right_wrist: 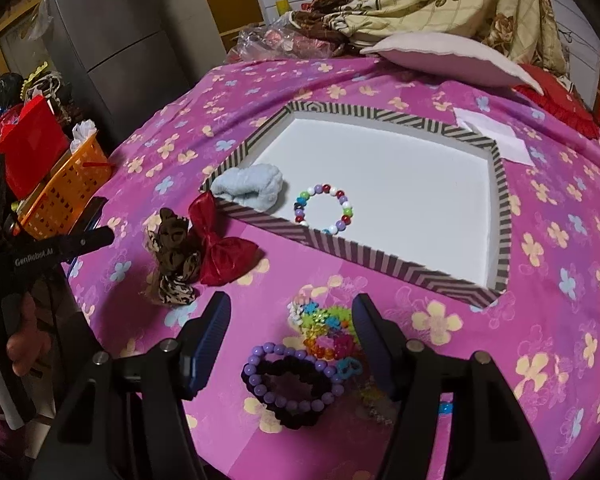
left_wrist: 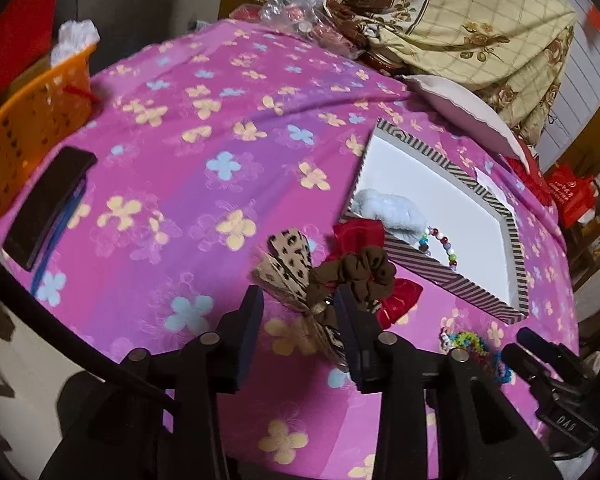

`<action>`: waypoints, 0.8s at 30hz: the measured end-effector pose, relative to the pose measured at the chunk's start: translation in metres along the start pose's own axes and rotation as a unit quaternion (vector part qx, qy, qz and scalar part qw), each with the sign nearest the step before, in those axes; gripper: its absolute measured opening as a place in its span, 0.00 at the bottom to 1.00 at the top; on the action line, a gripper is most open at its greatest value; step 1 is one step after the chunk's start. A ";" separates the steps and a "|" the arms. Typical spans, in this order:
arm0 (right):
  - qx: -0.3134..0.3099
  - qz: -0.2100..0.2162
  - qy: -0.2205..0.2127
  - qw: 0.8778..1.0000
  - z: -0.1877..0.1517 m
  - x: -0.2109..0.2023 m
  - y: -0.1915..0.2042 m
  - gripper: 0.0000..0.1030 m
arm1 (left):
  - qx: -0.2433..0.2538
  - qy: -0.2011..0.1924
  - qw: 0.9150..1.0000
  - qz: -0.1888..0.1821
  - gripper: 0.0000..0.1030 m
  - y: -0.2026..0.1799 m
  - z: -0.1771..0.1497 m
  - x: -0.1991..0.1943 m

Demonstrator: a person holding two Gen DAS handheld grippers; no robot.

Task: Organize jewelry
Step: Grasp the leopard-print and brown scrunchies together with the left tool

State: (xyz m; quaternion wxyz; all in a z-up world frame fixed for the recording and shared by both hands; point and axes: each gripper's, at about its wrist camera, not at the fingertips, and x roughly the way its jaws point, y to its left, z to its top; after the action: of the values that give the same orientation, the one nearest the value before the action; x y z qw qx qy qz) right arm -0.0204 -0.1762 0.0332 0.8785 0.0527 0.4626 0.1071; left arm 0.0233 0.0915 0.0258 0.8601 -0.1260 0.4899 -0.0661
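Right wrist view shows the right hand-held gripper (right_wrist: 292, 320) spread wide over a multicoloured flower-bead bracelet (right_wrist: 324, 330) and a purple-bead bracelet with black scrunchie (right_wrist: 290, 384), touching on the pink floral bed cover (right_wrist: 540, 240). Closing here could catch both, or snag neither. The left hand-held gripper (left_wrist: 300, 300), also spread, straddles a leopard-print fabric bow (left_wrist: 290, 264) tangled with a brown scrunchie (left_wrist: 358, 270) and red satin bow (left_wrist: 396, 300); lifting one may drag its neighbours short of the striped white-lined tray (right_wrist: 388, 258).
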 end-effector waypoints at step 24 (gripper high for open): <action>-0.104 0.025 0.052 0.993 0.037 0.080 0.052 0.64 | -0.040 0.063 0.997 0.013 0.36 0.000 0.000 0.070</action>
State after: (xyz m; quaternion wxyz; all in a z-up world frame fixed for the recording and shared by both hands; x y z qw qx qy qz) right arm 0.0466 -0.1066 0.0001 0.8510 -0.0328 0.4926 0.1791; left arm 0.0594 0.0749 -0.0324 0.8225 -0.1495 0.5471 -0.0433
